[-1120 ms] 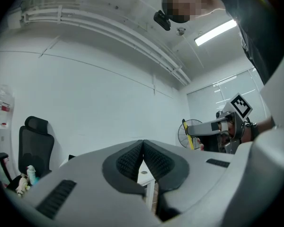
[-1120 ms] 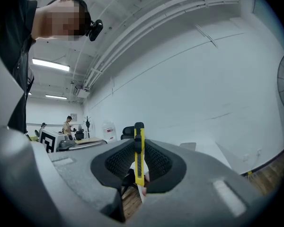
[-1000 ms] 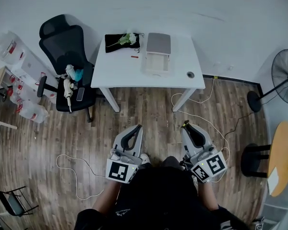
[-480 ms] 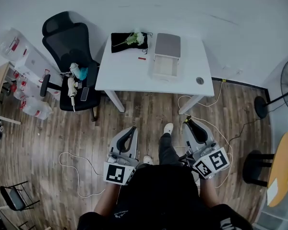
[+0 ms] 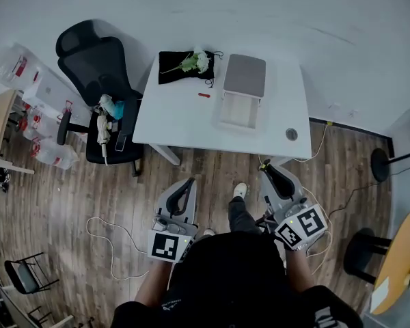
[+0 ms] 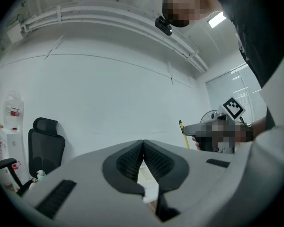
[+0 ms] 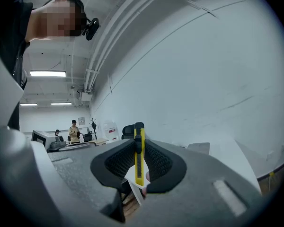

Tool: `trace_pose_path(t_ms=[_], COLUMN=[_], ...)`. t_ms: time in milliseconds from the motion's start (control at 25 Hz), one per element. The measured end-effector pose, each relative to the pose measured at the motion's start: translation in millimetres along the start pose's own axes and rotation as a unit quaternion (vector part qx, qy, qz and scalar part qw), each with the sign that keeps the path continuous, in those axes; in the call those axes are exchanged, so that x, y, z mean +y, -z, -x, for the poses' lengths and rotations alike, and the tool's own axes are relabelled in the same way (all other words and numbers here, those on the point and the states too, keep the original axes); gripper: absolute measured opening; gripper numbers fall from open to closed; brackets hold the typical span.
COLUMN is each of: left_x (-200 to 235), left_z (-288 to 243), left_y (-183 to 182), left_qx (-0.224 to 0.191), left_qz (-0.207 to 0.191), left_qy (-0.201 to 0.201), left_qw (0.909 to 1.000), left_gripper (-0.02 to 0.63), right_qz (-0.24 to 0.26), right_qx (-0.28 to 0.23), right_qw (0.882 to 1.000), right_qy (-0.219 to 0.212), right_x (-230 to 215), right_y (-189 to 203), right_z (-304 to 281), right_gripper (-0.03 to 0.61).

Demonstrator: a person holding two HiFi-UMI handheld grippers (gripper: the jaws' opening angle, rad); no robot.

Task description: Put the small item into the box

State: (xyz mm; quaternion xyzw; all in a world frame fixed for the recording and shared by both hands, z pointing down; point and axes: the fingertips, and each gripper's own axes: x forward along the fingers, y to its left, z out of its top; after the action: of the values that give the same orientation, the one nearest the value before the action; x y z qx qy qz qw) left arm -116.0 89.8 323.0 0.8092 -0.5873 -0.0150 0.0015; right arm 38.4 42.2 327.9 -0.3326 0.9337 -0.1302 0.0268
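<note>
A white table stands ahead of me. On it sits an open white box with its grey lid flipped back. A small red item lies left of the box. Both grippers hang over the wooden floor, well short of the table. My left gripper is shut with nothing in it. My right gripper is shut on a yellow utility knife, which stands upright between the pads.
A black cloth with white flowers lies at the table's back left. A black office chair with things on its seat stands left of the table. Cables trail over the floor. A round wooden table is at the right edge.
I have stepped toward the table, one foot now forward between the grippers. The table has shifted right and nearer. Both grippers keep their pose and grip.
</note>
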Motion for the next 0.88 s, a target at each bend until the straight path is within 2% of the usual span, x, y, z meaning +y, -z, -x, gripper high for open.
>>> trace_pose_path(t_ms=[120,280,440,680,880], left_x=[5,14,16,16,15], left_z=[-33,-78,-116,-158,-175], left_y=[-6,-17,-8,-7,-6], left_qx=[-0.002,-0.03,0.002,-0.001,0.001], left_qz=[0.004,0.0,-0.001,-0.007,-0.007], left_qy=[-0.018,-0.045,-0.074,-0.096,-0.095], left_qw=[0.9998,0.9986,0.9973,0.9954,0.9955], left_gripper=[0.005,0.005,0.005,0.005,0.005], right_qz=[-0.004,0.001,-0.002,-0.005,-0.011], right_qx=[0.006,0.013,0.018,0.02,0.016], right_qw=[1.0,0.999,0.997,0.994,0.994], right_qy=[-0.017,-0.049,-0.077,-0.108,-0.106], right_x=[-30,-67,-102,-143,-159], right_y=[-13,-30,-39,-50,-53], right_z=[-22,-53,-75,-103,-106], right_gripper=[0.067,0.067,0.067,0.068,0.068])
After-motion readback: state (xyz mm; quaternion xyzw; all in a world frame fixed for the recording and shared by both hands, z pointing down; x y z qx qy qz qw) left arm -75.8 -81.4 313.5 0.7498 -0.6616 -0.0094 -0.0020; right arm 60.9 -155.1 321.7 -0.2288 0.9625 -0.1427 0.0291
